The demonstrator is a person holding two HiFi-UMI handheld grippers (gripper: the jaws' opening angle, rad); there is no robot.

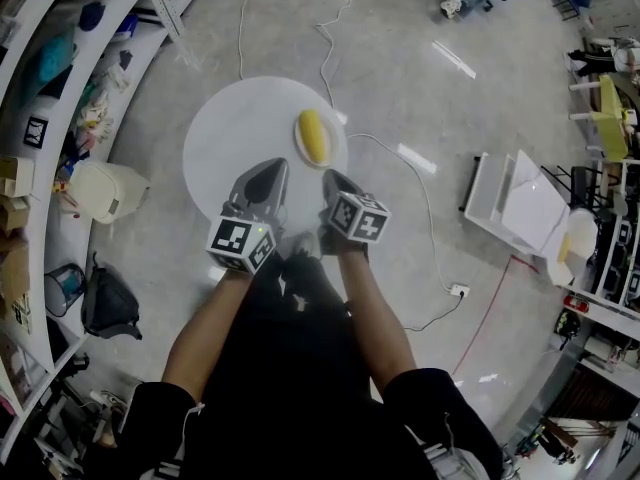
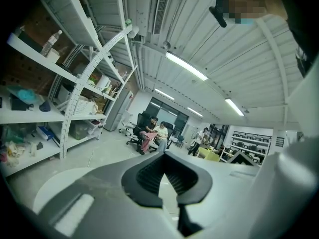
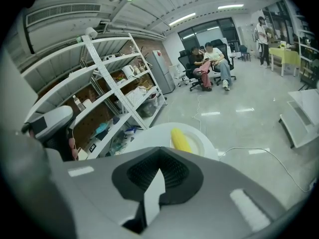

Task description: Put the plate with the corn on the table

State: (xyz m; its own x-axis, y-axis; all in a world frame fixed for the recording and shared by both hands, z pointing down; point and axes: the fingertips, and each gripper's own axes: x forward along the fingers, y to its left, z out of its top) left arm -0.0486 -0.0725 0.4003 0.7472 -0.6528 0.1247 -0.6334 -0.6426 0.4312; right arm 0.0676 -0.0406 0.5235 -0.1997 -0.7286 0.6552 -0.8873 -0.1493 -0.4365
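A round white table stood on the glossy grey floor. Directly on it lay one white plate, at the table's right edge in the head view. A yellow corn cob lay on that plate.

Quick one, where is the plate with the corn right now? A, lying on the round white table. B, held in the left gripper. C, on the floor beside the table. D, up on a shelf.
A: the plate with the corn on it lies flat on the round white table, near the table's right edge in the head view.
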